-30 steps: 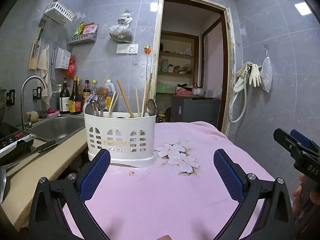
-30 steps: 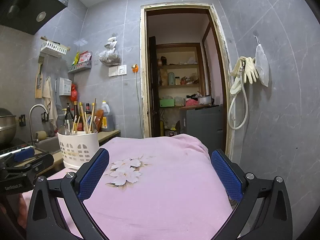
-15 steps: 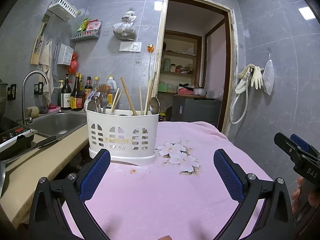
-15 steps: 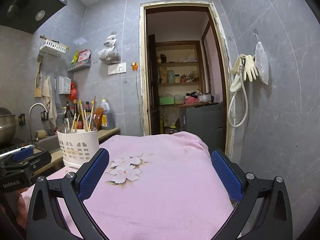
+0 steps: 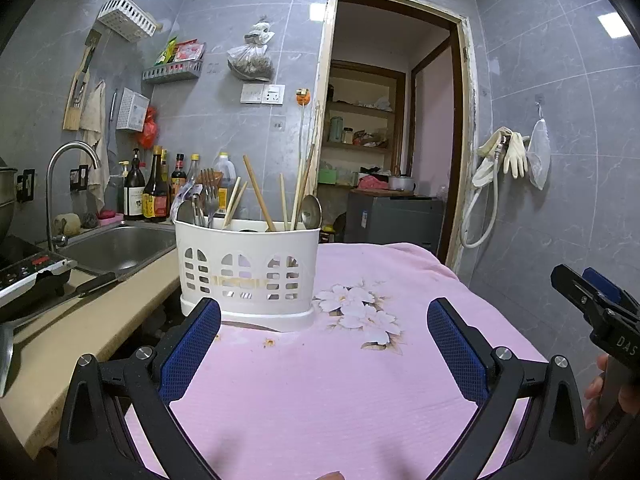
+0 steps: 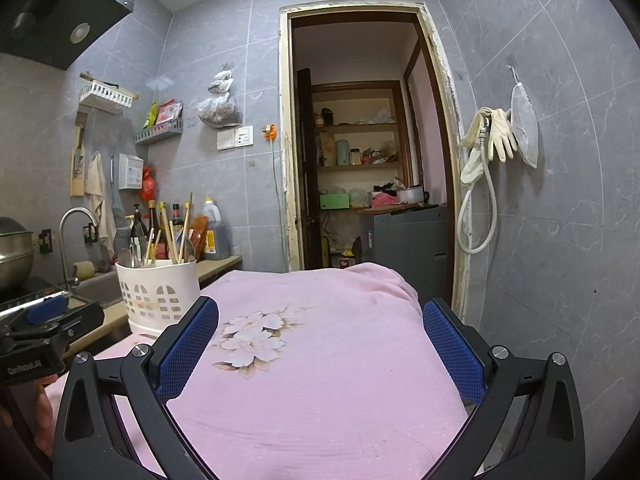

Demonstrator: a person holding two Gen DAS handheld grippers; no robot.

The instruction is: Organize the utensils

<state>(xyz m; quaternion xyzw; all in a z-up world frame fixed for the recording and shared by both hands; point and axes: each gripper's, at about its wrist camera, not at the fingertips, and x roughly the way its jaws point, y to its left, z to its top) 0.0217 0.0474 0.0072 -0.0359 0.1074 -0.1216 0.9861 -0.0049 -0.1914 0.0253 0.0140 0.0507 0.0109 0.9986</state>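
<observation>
With both left gripper (image 5: 324, 340) and right gripper (image 6: 320, 344) spread wide and empty, best approached slowly from above toward utensil caddy (image 5: 248, 272) at table's (image 5: 320, 400) left edge, singling out one handle.

Utensil caddy (image 5: 248, 272) stands on the tablecloth (image 5: 320, 380) at the table's left edge, chopsticks (image 5: 259, 194), fork (image 5: 209, 196) and spoon (image 5: 311, 211) upright inside. Left of it: counter (image 5: 80, 332), then sink (image 5: 116, 248). Bottles (image 5: 150, 188) behind the sink. Doorway (image 5: 394, 152) behind the table.
</observation>
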